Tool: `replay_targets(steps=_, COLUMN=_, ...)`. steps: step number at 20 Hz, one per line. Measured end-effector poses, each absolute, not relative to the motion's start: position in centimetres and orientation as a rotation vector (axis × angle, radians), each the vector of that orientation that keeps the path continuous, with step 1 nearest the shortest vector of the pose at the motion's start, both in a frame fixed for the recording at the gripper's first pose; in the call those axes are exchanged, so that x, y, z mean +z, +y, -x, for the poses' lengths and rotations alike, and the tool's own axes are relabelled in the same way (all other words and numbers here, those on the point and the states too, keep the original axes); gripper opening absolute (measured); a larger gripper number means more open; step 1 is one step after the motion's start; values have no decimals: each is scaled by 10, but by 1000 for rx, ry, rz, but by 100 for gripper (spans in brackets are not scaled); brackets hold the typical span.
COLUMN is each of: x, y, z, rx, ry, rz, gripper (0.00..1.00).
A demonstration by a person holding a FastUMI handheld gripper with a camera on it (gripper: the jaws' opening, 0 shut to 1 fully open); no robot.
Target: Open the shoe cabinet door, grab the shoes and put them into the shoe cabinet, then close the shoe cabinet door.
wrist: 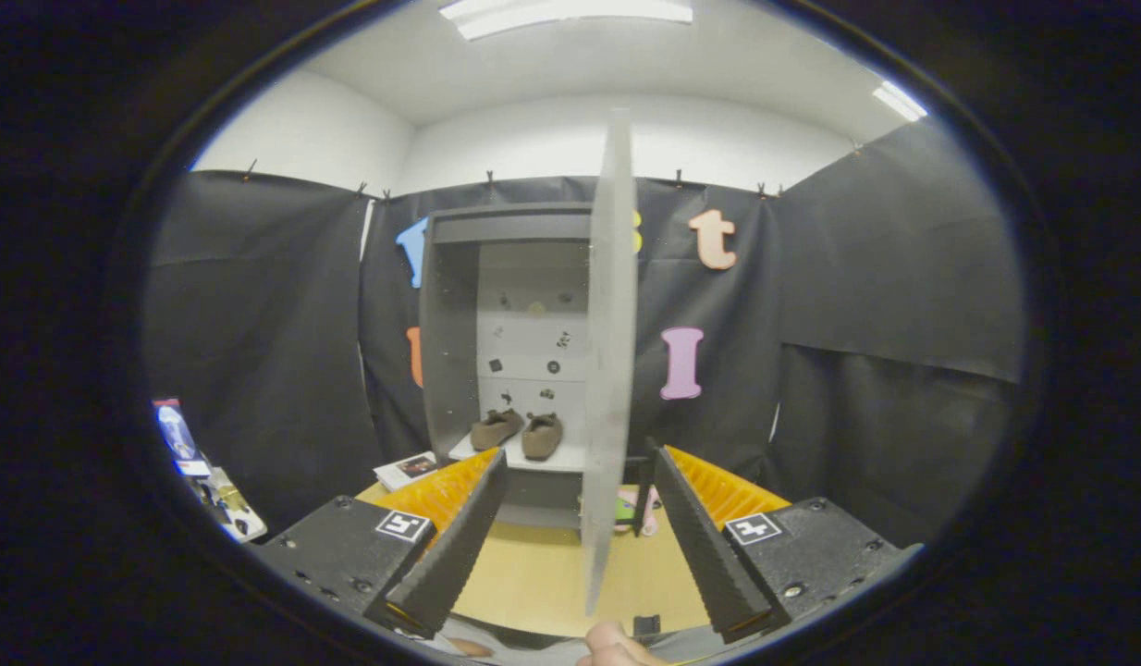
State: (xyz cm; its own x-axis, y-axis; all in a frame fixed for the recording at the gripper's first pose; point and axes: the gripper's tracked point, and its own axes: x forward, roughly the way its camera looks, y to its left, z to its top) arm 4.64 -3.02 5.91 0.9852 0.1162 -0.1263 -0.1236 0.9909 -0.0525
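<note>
Shoes [518, 432] already sit on the shoe cabinet [450, 314] shelf — only closing left. Door [609, 370] swung open, edge-on between my fingers; my gripper [570, 546] spread wide, gripping nothing — table [533, 573] below.

The gripper [570, 518] has two long wedge-shaped fingers [455, 546] with finely ribbed inner faces, each backed by ridged orange panels [436, 490]. They sit on boxy black mounts [344, 550] with small screws (each mount also carries a square black-and-white marker [403, 525]). A fingertip [612, 643] shows just beneath.
</note>
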Motion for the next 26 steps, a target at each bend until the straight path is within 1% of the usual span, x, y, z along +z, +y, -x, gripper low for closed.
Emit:
replay_targets(steps=3, x=57, y=-91, z=-36, rx=98, ry=120, rz=49, gripper=100)
replay_targets(steps=7, x=52, y=-164, z=-43, rx=-4, ry=100, rz=49, gripper=100)
replay_targets(steps=10, x=50, y=-205, z=-64, rx=-45, ry=92, rz=36, gripper=100)
replay_targets(steps=13, x=60, y=-246, z=-93, rx=-105, ry=33, rz=43, gripper=100)
replay_targets(steps=16, x=59, y=-277, z=-123, rx=-125, ry=5, rz=89, gripper=100)
replay_targets(steps=19, x=50, y=-281, z=-152, rx=-92, ry=10, rz=76, gripper=100)
replay_targets(steps=22, x=40, y=-255, z=-170, rx=3, ry=6, rz=61, gripper=99)
replay_targets(steps=26, x=19, y=-222, z=-197, rx=44, ry=48, rz=84, gripper=99)
